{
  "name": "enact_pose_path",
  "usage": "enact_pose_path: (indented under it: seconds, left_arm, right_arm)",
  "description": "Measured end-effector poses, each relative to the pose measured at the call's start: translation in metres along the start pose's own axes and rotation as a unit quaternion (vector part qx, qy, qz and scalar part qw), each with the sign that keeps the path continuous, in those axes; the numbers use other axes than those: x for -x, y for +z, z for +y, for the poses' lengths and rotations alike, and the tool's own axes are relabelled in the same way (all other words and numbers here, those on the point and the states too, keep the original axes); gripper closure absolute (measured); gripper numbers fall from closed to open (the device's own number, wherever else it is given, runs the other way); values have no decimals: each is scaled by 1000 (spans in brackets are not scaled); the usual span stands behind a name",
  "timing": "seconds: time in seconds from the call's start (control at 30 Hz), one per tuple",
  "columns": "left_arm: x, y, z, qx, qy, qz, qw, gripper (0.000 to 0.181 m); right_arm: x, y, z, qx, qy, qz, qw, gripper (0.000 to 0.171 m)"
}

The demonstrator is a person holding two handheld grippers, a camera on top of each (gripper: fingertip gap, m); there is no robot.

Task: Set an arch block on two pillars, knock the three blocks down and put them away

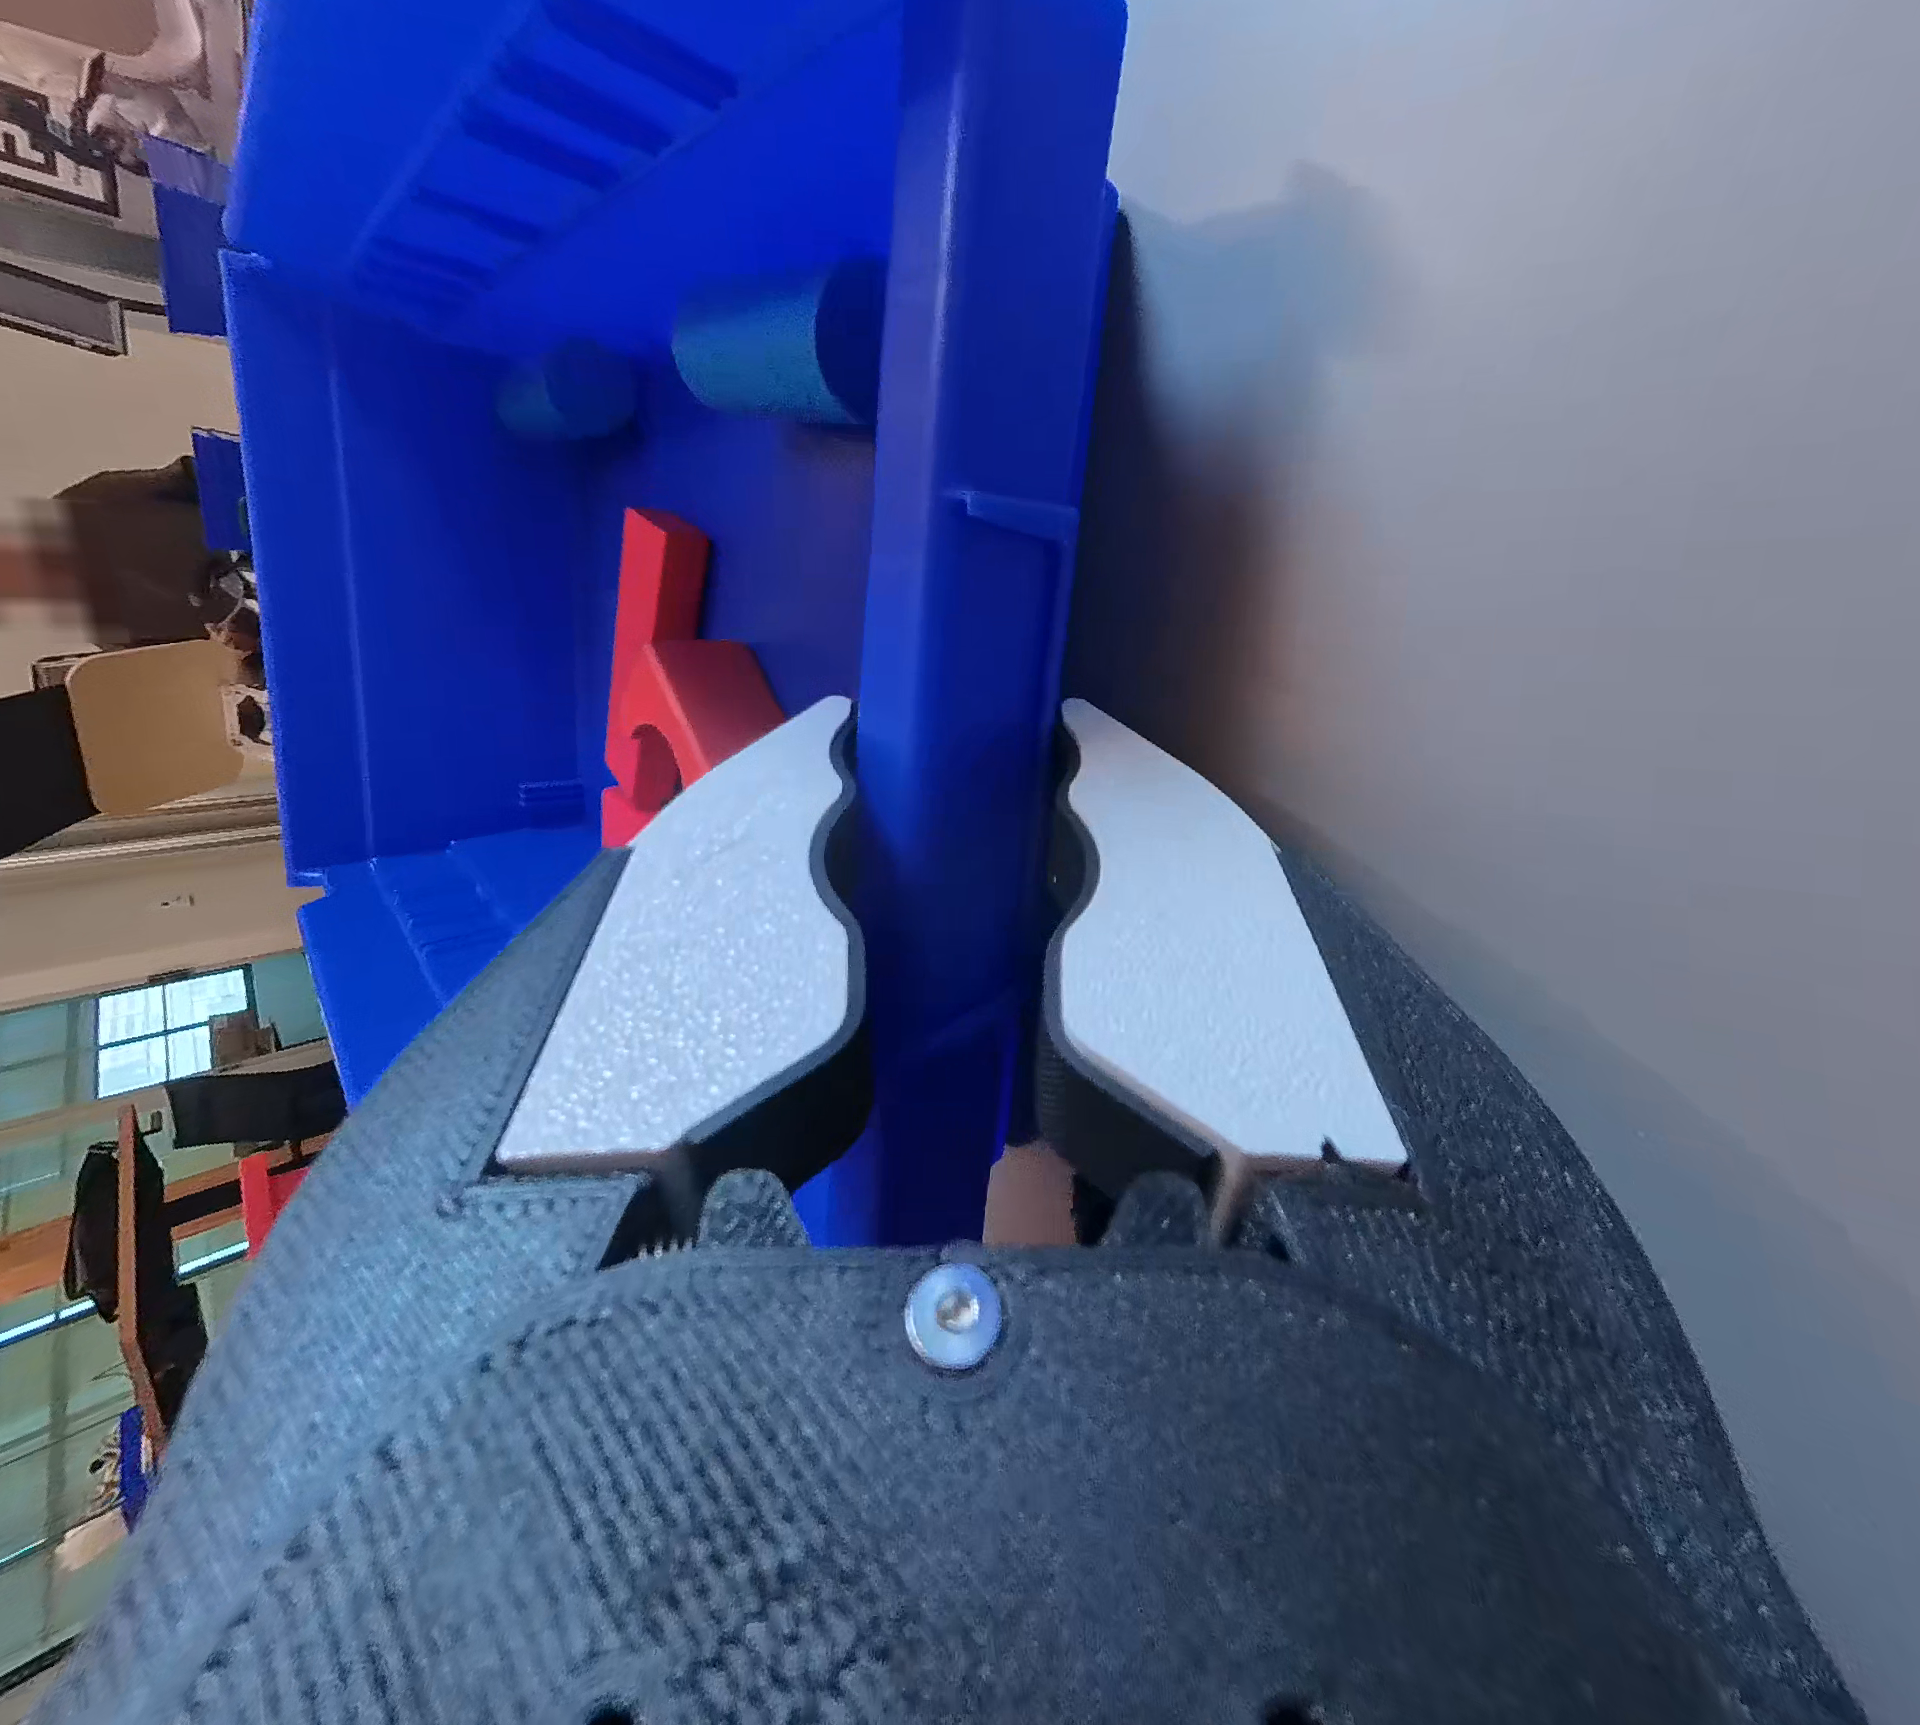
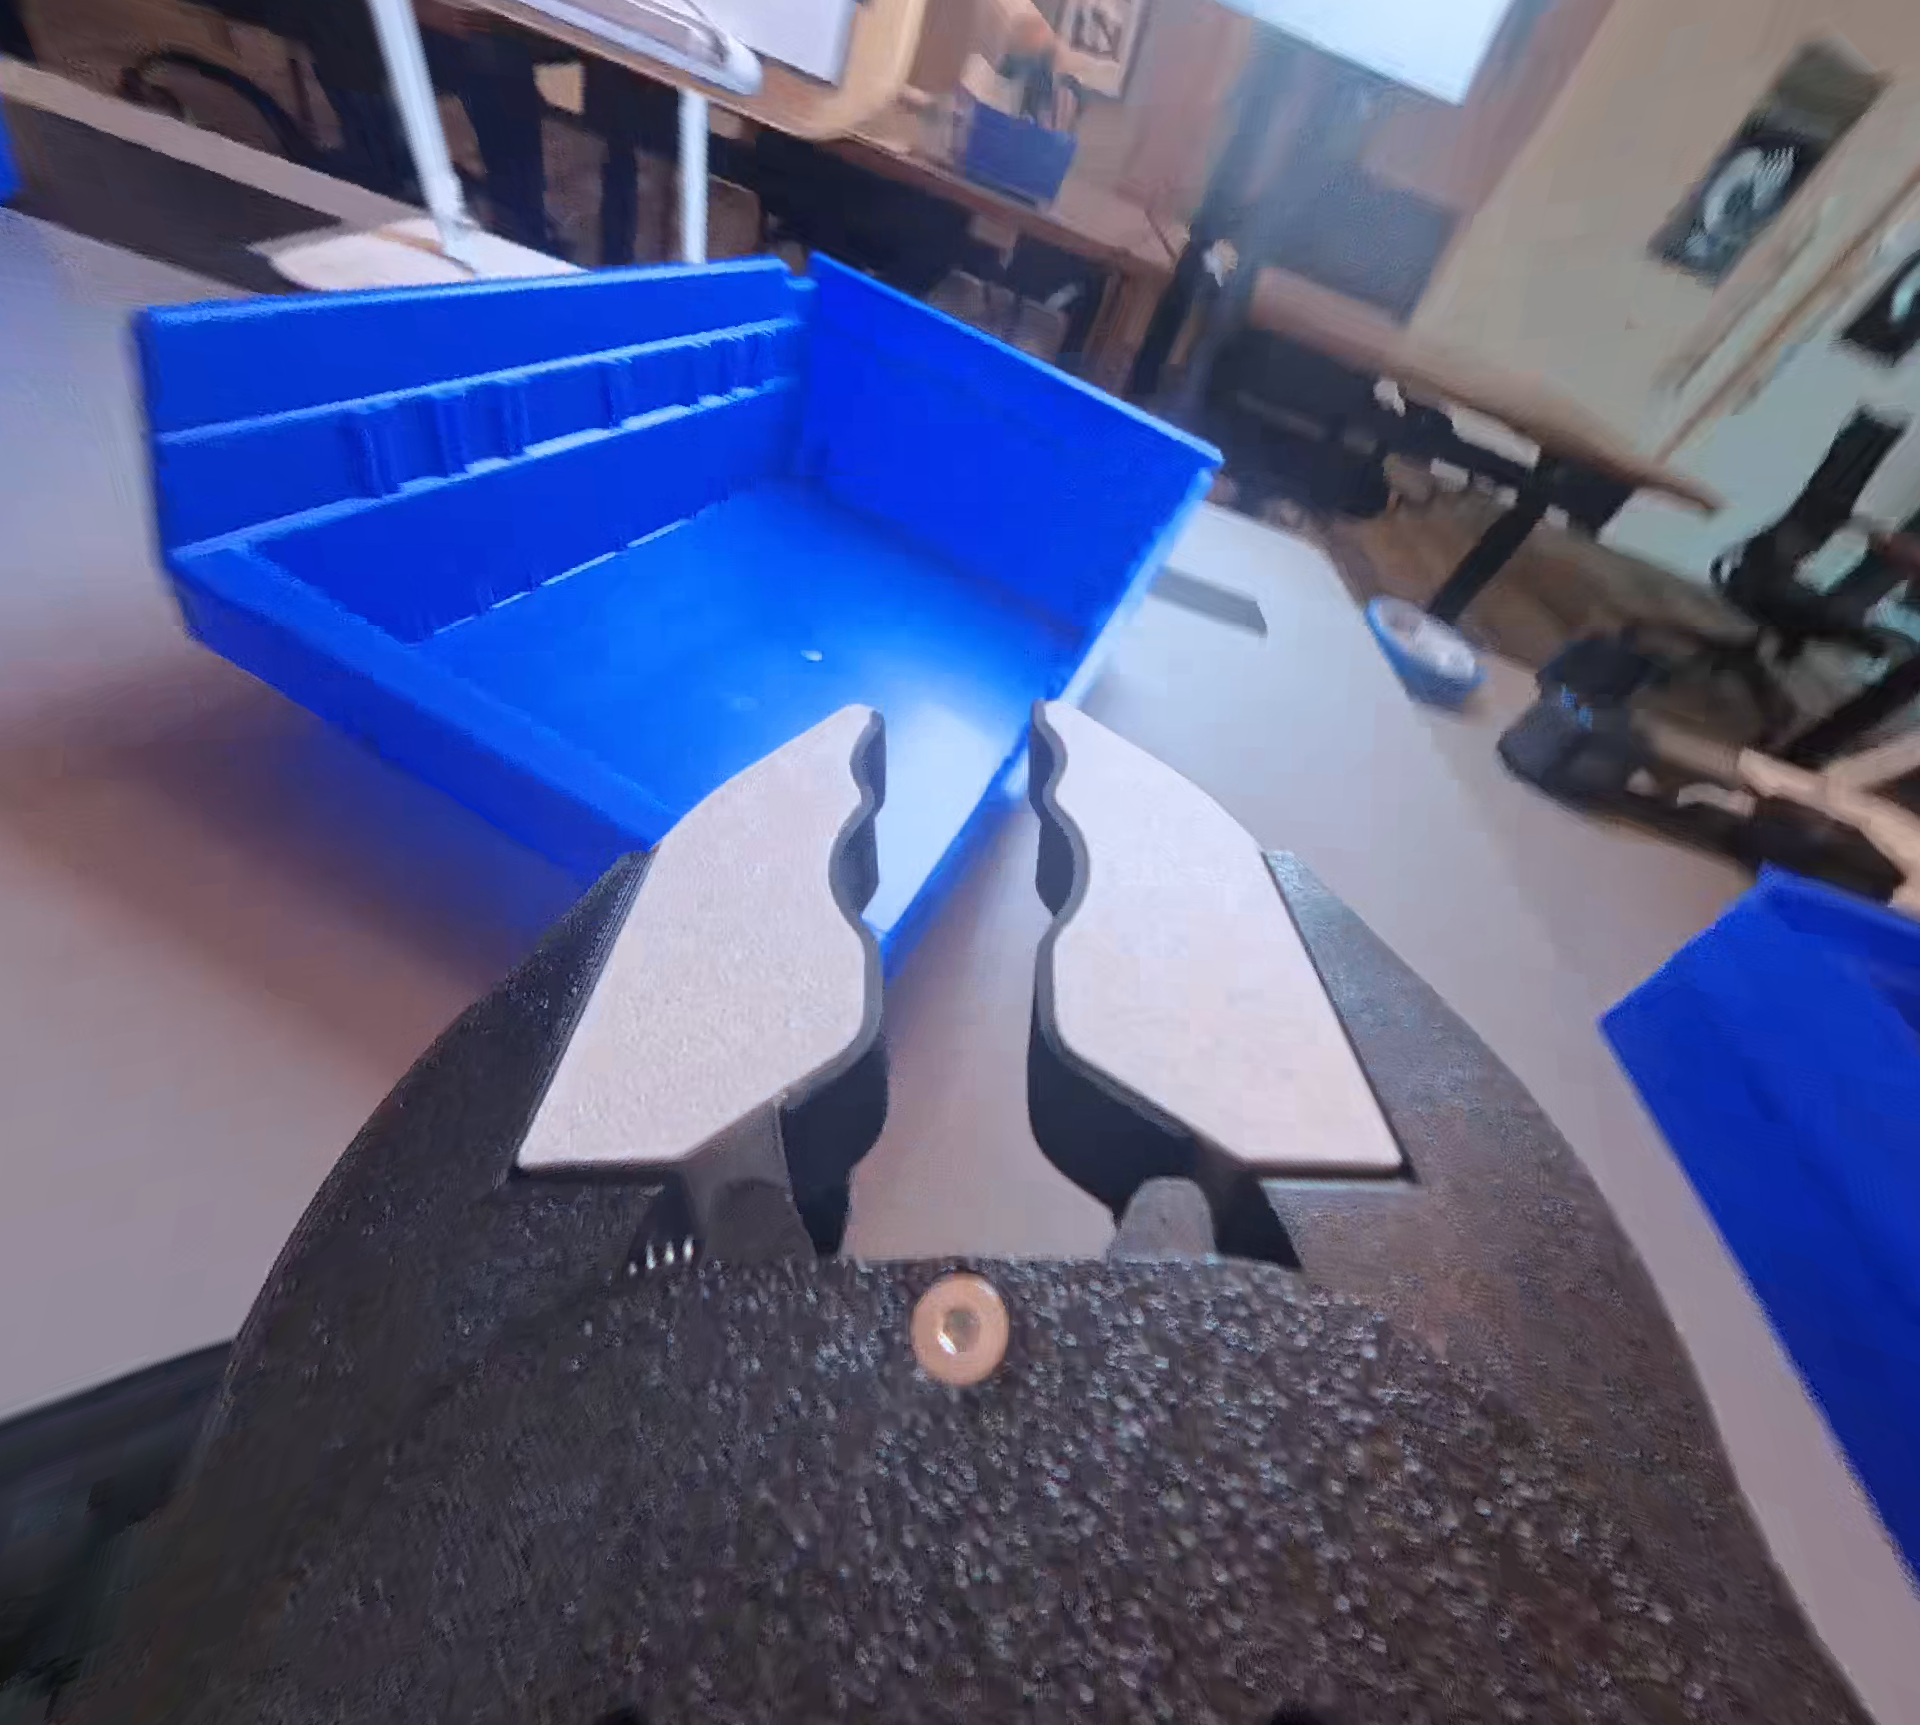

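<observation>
In the left wrist view my left gripper (image 1: 956, 719) is shut on the side wall (image 1: 935, 325) of a blue bin, one finger inside and one outside. The view is rolled sideways. Inside this bin lie two teal cylinder pillars (image 1: 769, 356) (image 1: 566, 402) and a red arch block (image 1: 686, 699), with another red piece (image 1: 655, 574) behind it. In the right wrist view my right gripper (image 2: 956, 730) is open and holds nothing. It hovers over the near corner of a second blue bin (image 2: 935, 428) that has nothing in it.
The bins stand on a grey table (image 2: 208, 948). A corner of another blue bin (image 2: 1787, 1104) shows at the right edge of the right wrist view. Desks, chairs and a floor basket (image 2: 1423, 647) lie beyond the table. Some 45 centimeters of space lies between my two pairs of fingers.
</observation>
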State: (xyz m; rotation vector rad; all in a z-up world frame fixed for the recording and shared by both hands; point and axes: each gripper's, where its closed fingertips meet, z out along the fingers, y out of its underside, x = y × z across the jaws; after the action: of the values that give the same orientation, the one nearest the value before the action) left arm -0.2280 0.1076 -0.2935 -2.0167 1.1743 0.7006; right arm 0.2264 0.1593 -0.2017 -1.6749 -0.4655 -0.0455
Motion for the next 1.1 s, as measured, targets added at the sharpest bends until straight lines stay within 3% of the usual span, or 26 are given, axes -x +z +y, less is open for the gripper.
enact_pose_path:
  seconds: [0.07, 0.17, 0.23, 0.3, 0.4, 0.8, 1.1]
  left_arm:
    - [1, -4, -2, -7, -3, 5, 1000, 141]
    - [2, 0, -3, 5, -5, 19, 1000, 129]
    - [4, 5, -2, 10, 3, 11, 1000, 135]
    - [-1, 6, -1, 5, 3, 21, 1000, 146]
    - [-1, 6, 0, 6, -12, 21, 1000, 146]
    - [19, 26, 5, 26, -51, 16, 998, 147]
    - [17, 3, 24, -2, -70, 53, 996, 145]
  right_arm:
    - [34, -9, -15, -10, -88, -68, 994, 145]
    - [92, -2, 4, 96, -222, -182, 953, 129]
    - [105, 14, 17, 145, -306, -197, 920, 122]
    - [109, 30, 37, 207, -348, -223, 887, 122]
    - [110, 48, 57, 259, -378, -255, 851, 140]
    - [126, 71, 49, 222, -393, -259, 854, 140]
    - [137, 63, 43, 168, -381, -244, 876, 139]
